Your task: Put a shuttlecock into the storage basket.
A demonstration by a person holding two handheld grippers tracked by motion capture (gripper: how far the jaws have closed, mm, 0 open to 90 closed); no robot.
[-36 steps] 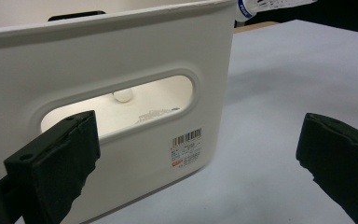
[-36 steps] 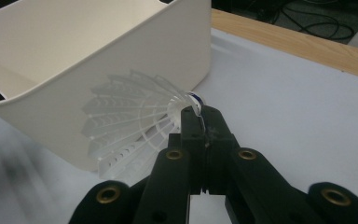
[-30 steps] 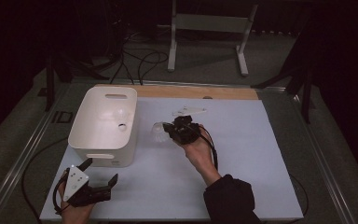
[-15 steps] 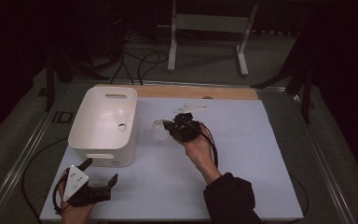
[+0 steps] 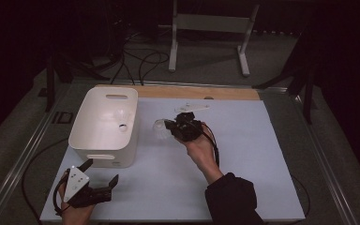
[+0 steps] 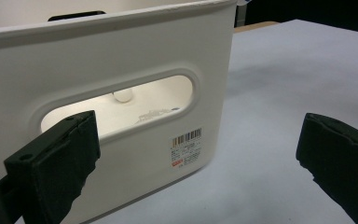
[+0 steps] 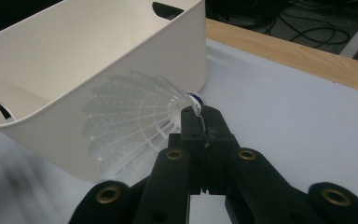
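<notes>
1. High view: your right tongs (image 5: 168, 126) are clamped on a white shuttlecock (image 5: 159, 129), held just above the table (image 5: 243, 154) at about 3 o'clock from the white bin (image 5: 104, 125). Your left tongs (image 5: 101, 172) rest near the 7 o'clock corner of the table, jaws apart and holding nothing.

2. Left gripper view: those tongs (image 6: 200, 154) stand wide apart and face the bin's (image 6: 121, 56) smooth, matte plastic wall. It has an oval handle slot and a barcode sticker (image 6: 186, 148). A small round white object (image 6: 122, 95) lies inside the bin.

3. Right gripper view: your jaws pinch the shuttlecock (image 7: 135, 126) near its rounded base. The translucent, ribbed skirt fans out toward 10 o'clock, close against the bin's (image 7: 84, 60) outer wall.

4. Risk: the grip is narrow, on a light, springy thing, so I judge it could twist or slip out. If you swing toward the bin without lifting first, the skirt may catch the rim and bend, or knock the shuttlecock onto the table.
</notes>
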